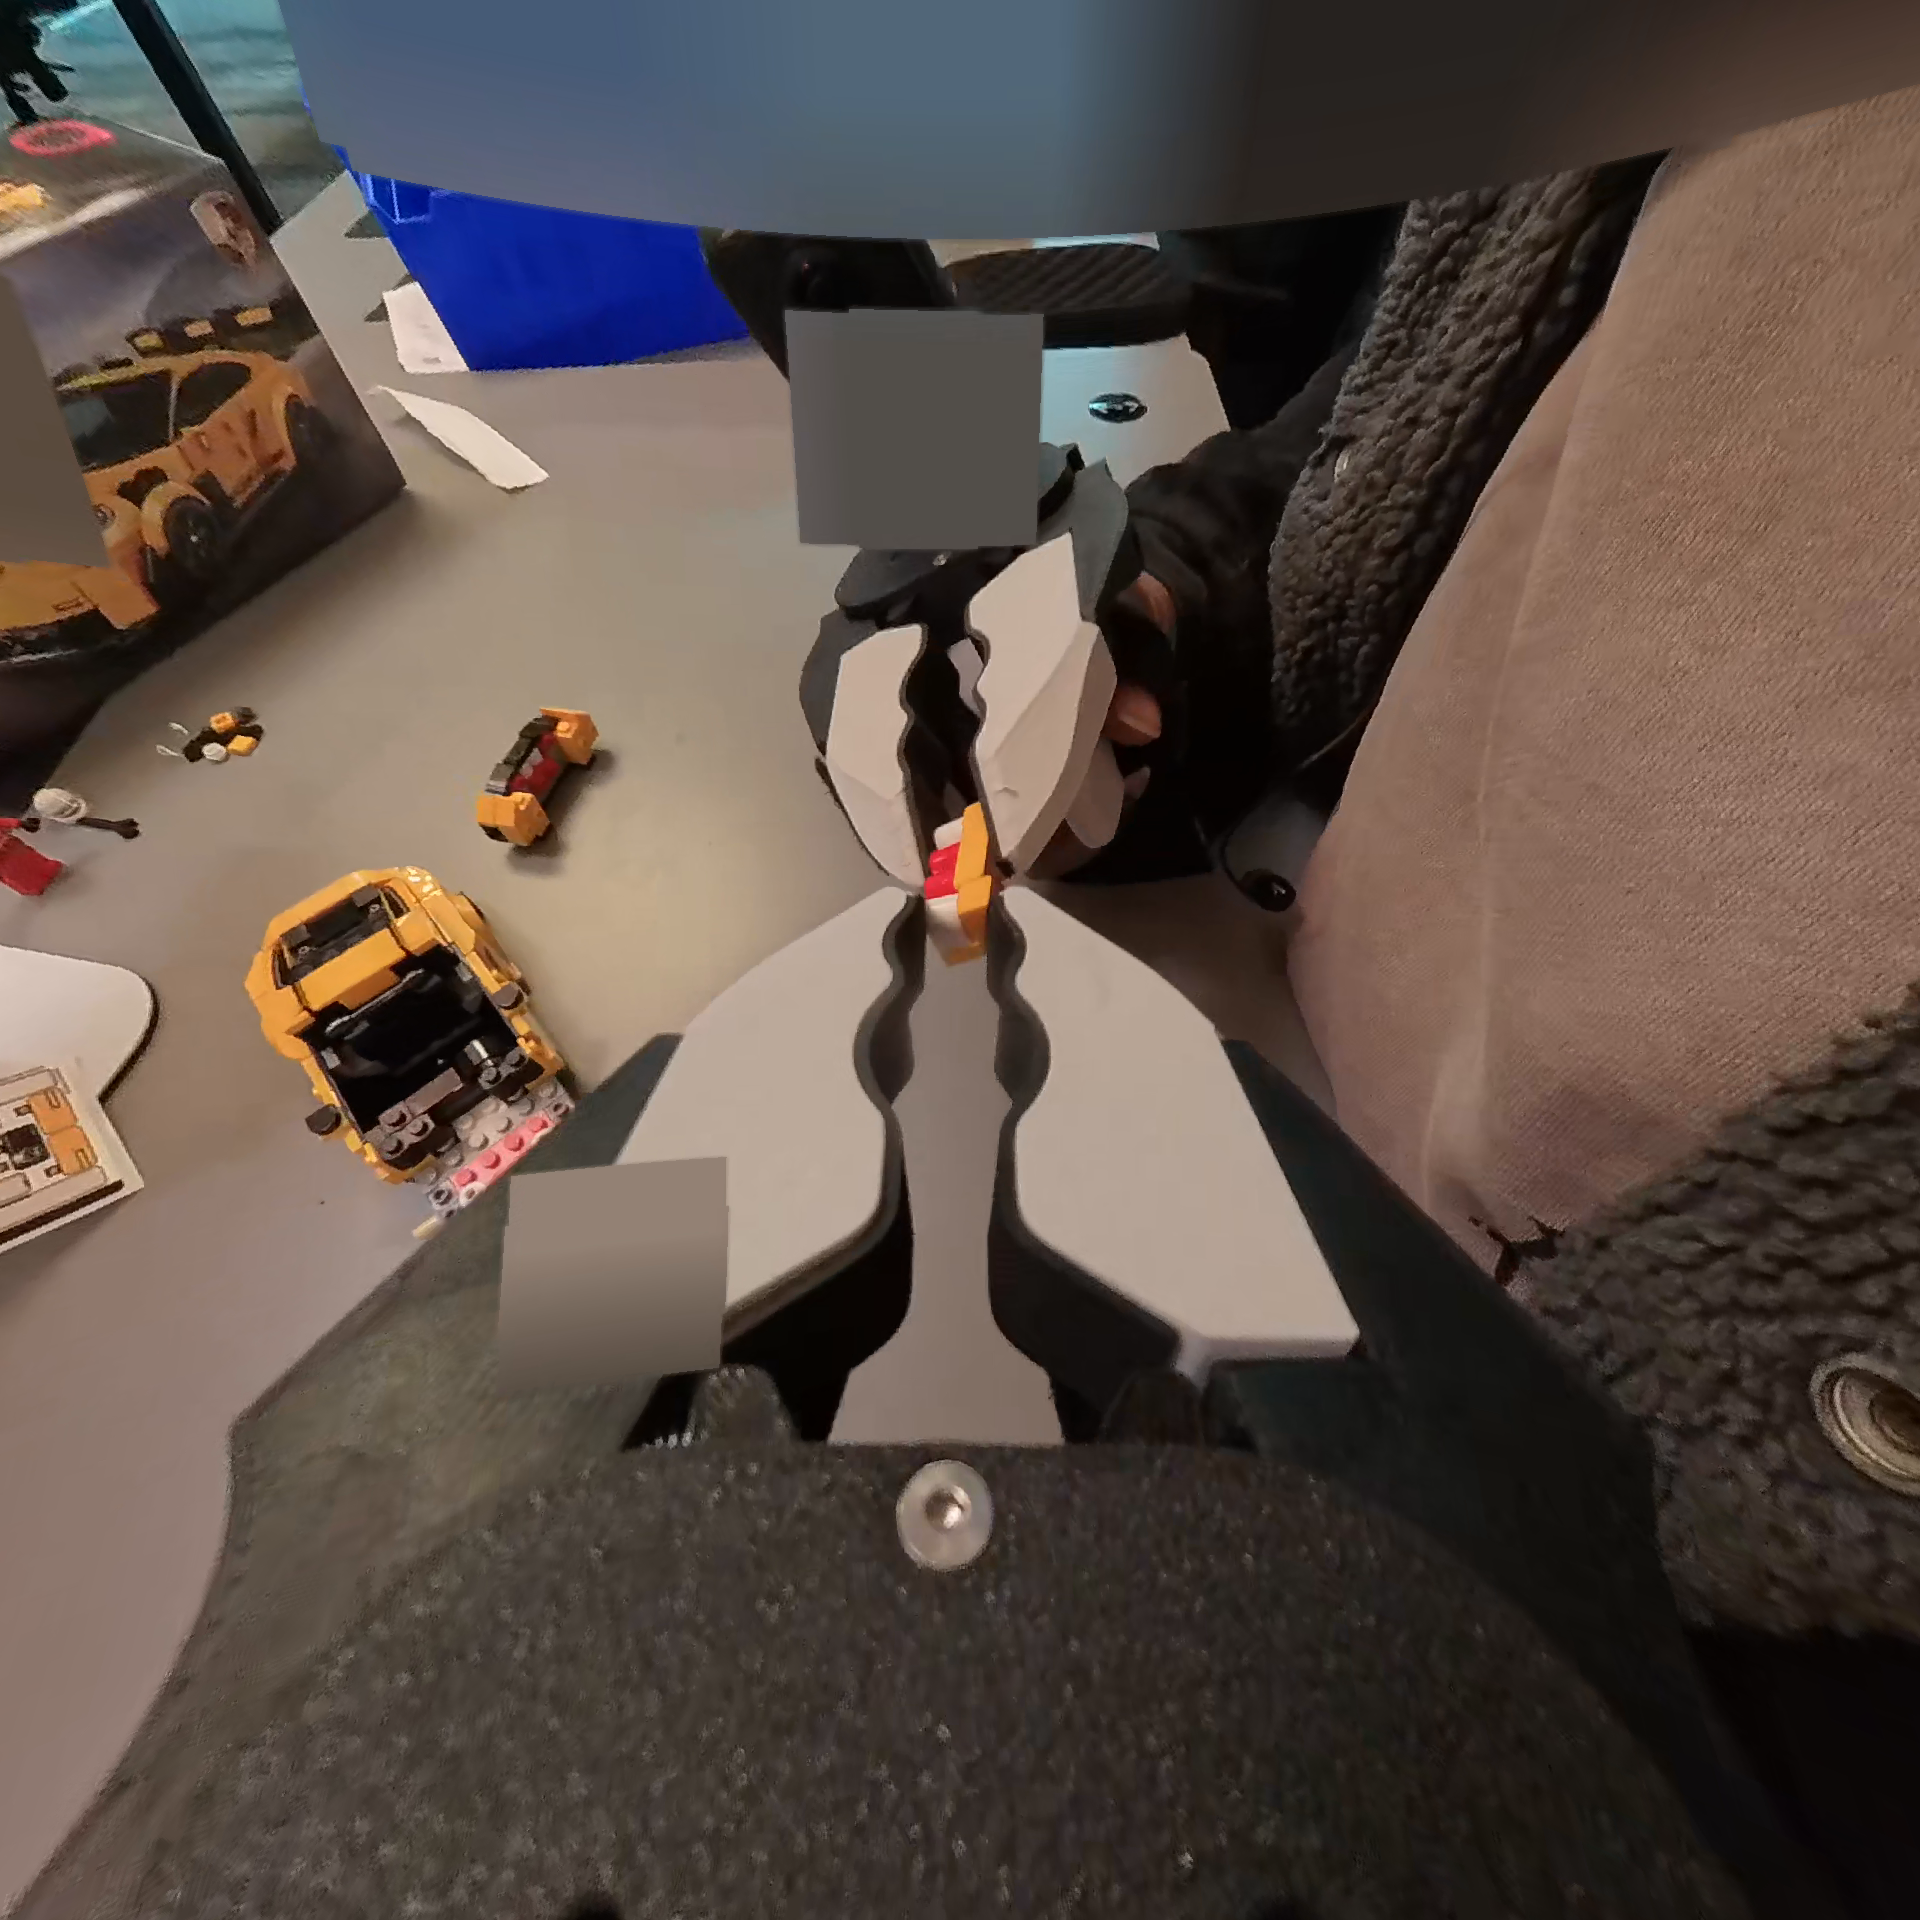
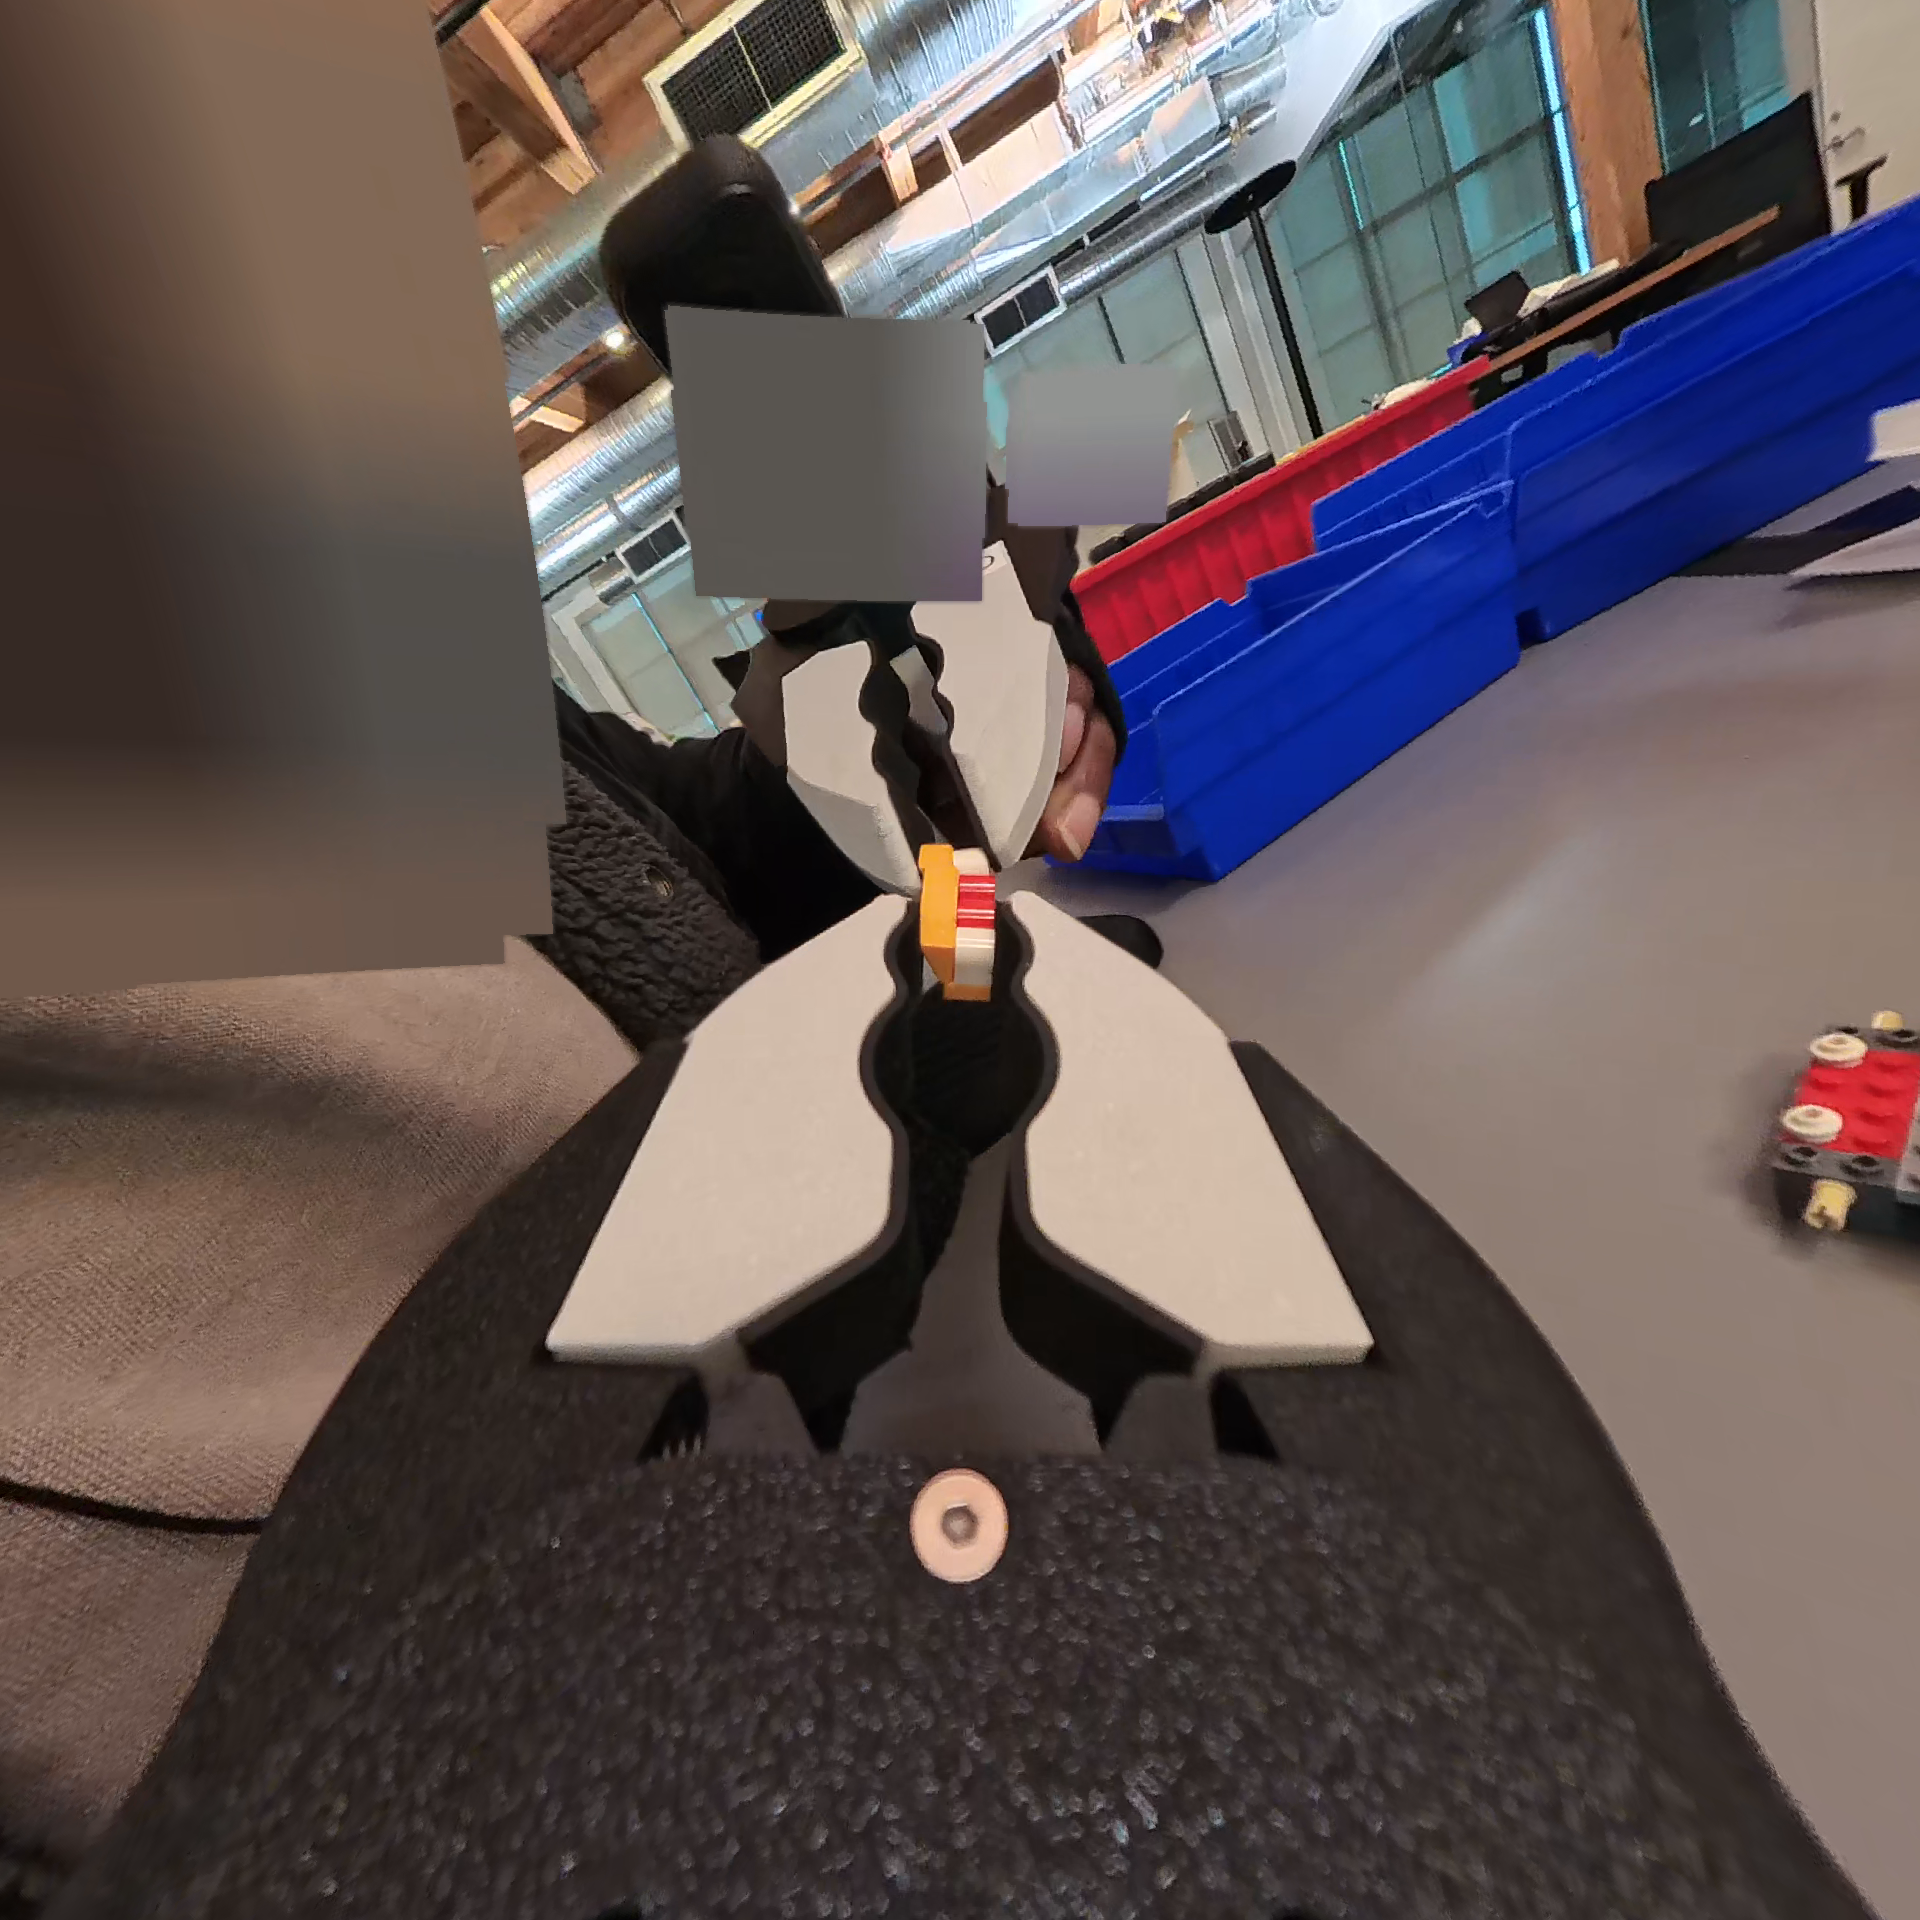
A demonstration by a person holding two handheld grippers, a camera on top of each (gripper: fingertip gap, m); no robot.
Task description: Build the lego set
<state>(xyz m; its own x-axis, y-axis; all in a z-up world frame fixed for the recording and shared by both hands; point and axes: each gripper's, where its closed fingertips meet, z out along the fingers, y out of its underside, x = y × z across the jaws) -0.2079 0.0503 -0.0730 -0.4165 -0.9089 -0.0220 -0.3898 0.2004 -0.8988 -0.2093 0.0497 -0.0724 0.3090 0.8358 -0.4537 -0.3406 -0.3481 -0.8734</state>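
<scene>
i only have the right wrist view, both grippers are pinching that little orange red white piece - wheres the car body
Observer: The yellow car body shows in the left wrist view only, sitting on the grey table, left of the left gripper.
Operator: is it finished
Observer: No. Its near end is open, with black and grey studs and a pink plate exposed.
Operator: any other chunks there
Observer: A separate small orange and black sub-assembly lies on the table beyond the car, apart from it.
Operator: instructions around
Observer: A printed sheet lies at the left edge, nearer than the car; the set's box stands farther back.
</scene>
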